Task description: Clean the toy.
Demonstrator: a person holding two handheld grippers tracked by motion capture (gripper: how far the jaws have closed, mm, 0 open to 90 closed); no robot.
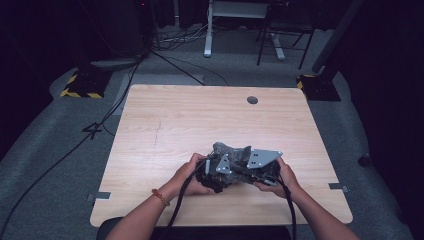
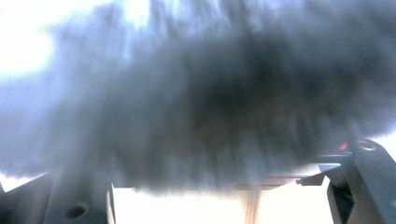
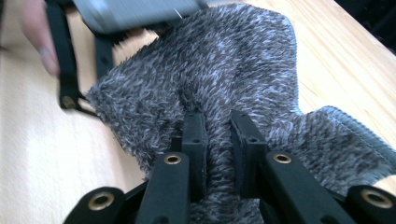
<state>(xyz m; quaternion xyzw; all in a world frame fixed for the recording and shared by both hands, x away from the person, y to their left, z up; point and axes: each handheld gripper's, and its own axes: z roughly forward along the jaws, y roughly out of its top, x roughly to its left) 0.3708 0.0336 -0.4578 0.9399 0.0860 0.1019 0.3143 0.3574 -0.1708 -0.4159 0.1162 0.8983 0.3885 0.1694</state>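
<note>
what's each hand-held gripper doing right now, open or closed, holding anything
Left hand-held gripper: closed, pressed into the grey fuzzy cloth.
Right hand-held gripper: closed, pinching a fold of the same cloth.

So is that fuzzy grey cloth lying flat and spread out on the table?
No, the grey cloth is bunched up between the two hand-held tools, and the right tool pinches a fold of it.

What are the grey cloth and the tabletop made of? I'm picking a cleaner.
Grey cloth: seemingly soft plush or terry, matte; short fuzzy fibres mottled grey and white, with a stitched hem. Tabletop: pale wood or wood-look laminate; fine grain lines, smooth low sheen.
</note>
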